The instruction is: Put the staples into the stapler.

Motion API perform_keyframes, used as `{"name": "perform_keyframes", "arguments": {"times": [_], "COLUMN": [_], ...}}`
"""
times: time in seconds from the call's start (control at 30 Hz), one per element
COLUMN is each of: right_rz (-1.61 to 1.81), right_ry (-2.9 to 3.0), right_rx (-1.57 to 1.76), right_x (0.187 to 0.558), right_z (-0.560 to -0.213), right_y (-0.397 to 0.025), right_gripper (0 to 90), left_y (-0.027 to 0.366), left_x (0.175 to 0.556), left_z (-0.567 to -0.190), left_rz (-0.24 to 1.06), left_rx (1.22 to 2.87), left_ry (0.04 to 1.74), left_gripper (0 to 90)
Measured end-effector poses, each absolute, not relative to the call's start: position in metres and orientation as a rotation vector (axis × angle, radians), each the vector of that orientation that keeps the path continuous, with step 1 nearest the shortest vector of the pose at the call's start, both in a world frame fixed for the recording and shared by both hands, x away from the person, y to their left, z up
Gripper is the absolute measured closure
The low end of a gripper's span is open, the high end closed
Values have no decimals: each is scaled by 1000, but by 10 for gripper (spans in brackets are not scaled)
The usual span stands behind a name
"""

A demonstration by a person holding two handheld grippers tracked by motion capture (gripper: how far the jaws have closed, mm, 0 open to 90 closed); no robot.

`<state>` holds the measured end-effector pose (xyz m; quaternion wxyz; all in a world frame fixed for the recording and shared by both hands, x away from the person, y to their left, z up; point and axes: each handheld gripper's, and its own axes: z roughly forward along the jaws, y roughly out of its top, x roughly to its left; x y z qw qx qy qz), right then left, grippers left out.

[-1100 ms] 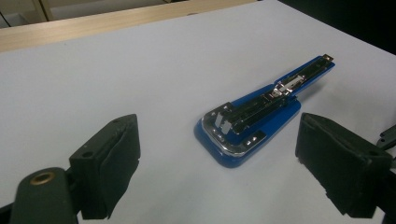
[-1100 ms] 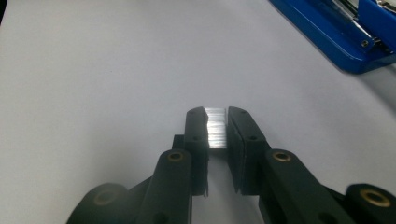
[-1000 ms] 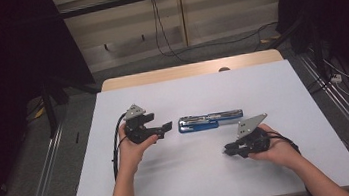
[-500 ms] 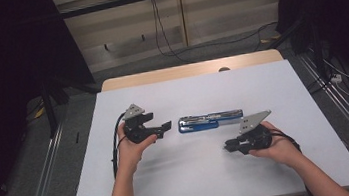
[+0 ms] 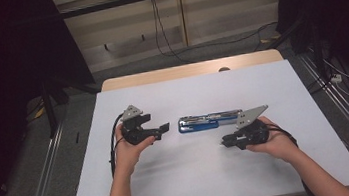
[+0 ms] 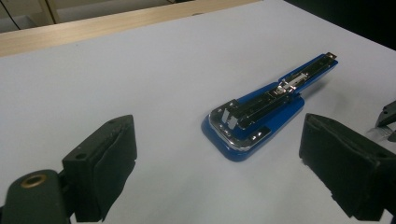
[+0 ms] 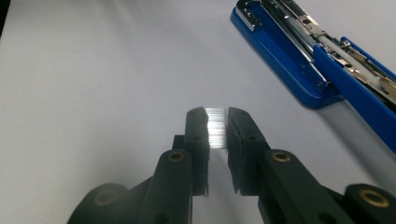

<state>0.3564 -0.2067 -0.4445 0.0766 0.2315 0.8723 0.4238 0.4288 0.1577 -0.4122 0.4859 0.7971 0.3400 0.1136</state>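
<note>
The blue stapler (image 5: 209, 121) lies opened flat mid-table, apparently for reloading: the right gripper (image 7: 216, 122) pinches a strip of staples (image 7: 215, 128) near it, the left gripper (image 6: 219, 158) waits spread wide.

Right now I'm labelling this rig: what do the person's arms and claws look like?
Both forearms are bare, with no sleeves in view. The left claw and right claw are black, each topped by a grey three-cornered plate and trailing a black cable. Brass-coloured rivets mark the jaw joints.

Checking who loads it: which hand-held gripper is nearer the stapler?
Left hand-held gripper, by a little: its open jaws are just off the stapler's left end. The right hand-held gripper is nearer the person, holding a staple strip.
</note>
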Motion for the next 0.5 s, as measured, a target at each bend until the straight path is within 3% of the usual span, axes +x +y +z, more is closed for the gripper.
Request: {"name": "perform_keyframes", "arguments": {"times": [0.5], "right_rz": [1257], "right_ry": [2607], "right_rx": [677], "right_x": [375], "right_z": [-427], "right_y": [-205], "right_gripper": [798], "left_y": [158], "left_x": [429], "left_z": [-413], "left_rz": [271], "left_rx": [1949], "left_ry": [832], "left_gripper": [111]}}
